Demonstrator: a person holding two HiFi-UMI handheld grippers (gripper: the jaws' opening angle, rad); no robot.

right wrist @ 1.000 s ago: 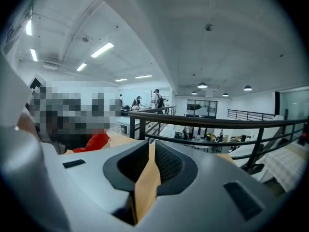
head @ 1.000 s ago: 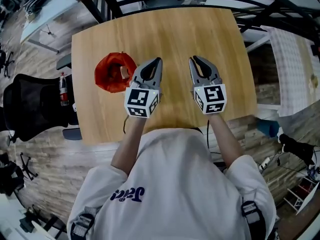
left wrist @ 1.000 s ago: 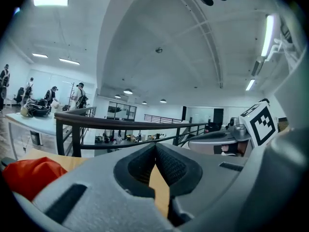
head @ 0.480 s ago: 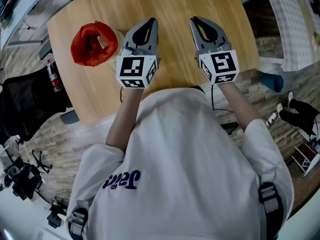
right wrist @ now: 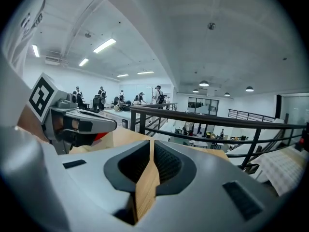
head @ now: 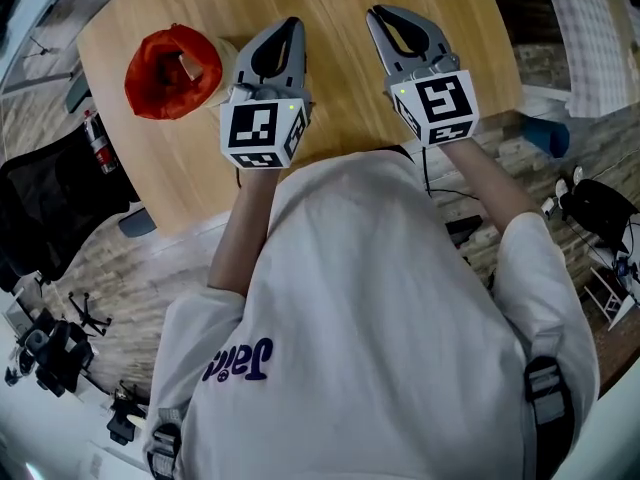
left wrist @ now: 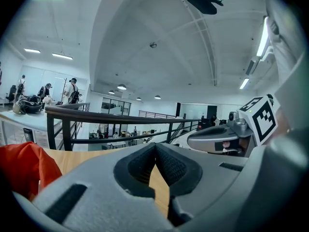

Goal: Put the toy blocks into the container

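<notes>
Plainly, the red container [head: 148, 80] sits near the left edge of the surface [head: 340, 83], crumpled and soft-looking, with a pale piece [head: 190, 66] showing in its mouth, probably a toy block already in. Just beside its right rim lies what looks like another pale block [head: 225, 56], too small to make out fully. It will likely be light, stiff and smooth-faced, so best pinched across two flat opposite sides and dropped in from above, since the container's limp wall may fold if nudged. Next comes the left gripper [head: 292, 24], held over the surface, its jaws meeting at the tips with nothing between them. Rightmost, the right gripper [head: 374, 14] has just been closing; its tips touch too, and only bare wood shows through.
</notes>
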